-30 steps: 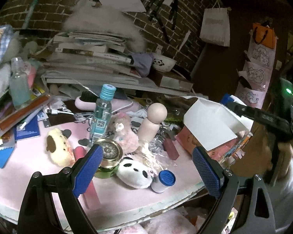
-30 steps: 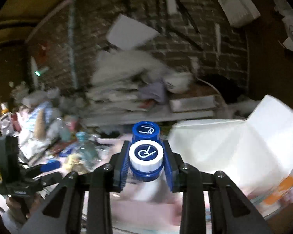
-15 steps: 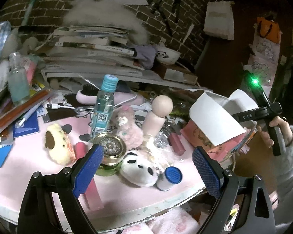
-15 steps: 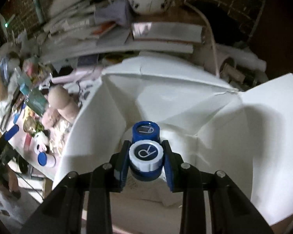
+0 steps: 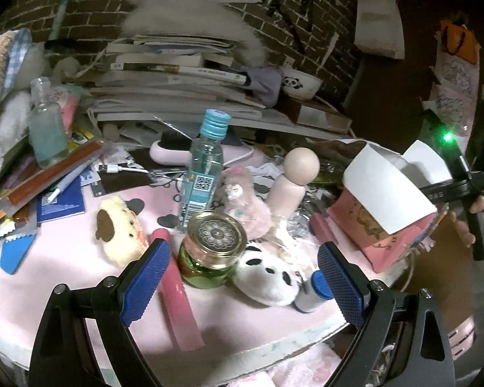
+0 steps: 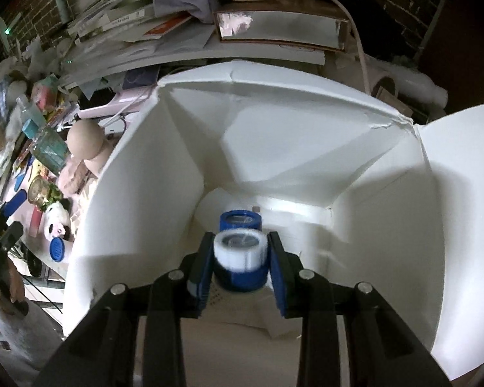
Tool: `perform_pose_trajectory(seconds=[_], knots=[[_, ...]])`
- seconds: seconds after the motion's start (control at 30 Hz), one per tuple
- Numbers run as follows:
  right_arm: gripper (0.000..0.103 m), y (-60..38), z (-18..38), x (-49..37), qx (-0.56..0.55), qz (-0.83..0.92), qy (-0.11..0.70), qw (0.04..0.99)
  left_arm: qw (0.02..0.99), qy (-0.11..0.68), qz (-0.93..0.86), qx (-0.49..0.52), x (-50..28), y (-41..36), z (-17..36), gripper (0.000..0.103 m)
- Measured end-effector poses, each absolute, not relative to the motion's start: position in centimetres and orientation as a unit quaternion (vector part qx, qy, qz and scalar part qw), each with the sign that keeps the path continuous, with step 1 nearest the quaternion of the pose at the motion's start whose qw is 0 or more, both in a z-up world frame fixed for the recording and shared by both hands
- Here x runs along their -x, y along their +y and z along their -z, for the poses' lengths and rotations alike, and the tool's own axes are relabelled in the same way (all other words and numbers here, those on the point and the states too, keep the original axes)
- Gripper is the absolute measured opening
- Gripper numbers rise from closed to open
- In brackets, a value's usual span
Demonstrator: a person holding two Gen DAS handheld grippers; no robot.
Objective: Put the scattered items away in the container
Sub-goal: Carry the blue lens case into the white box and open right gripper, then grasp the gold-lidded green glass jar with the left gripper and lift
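Item in transit: contact lens case [image 6: 240,251], white and blue caps, sitting clamped between the narrow-set jaws of the right gripper [image 6: 240,269], which is pointing down into the open white box [image 6: 151,174]; release not yet made. Left gripper [image 5: 242,277] is hanging with jaws spread wide and empty over the pink table [image 5: 64,277]. Waiting outside the box: clear bottle [image 5: 200,174] carrying a QR label, gold-lidded jar [image 5: 212,250], panda plush [image 5: 267,277], wooden peg doll [image 5: 293,183]. Cap lettering is blurring past reading

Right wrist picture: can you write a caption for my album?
Right gripper holds a blue-and-white contact lens case inside the open white box.
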State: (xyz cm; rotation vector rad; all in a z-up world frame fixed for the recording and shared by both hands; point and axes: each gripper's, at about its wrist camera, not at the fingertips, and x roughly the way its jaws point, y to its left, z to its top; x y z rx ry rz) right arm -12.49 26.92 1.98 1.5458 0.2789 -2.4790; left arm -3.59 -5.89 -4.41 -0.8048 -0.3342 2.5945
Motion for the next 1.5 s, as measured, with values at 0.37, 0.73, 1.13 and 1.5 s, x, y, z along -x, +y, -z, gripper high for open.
perform_pose_trajectory(seconds=[0.37,0.73,1.13,1.5], knots=[[0.061,24.9,-7.9,7.3,-0.354,0.920,0.056,0.161,0.185,-0.103,-0.934,0.289,4.8,-5.3,5.4,0.082],[0.068,14.7,-4.5,0.3,-0.277,0.905,0.081,0.314,0.164,-0.085,-0.934,0.307,5.5,-5.1,6.2,0.059],[0.068,12.8,3.2,-1.1,-0.328,0.885,0.023,0.329,0.138,-0.048,-0.937,0.317,5.7,-4.6,6.7,0.045],[0.068,13.4,4.5,-0.4,-0.338,0.885,0.007,0.320,0.126,-0.025,-0.940,0.317,5.7,-4.0,6.9,0.044]])
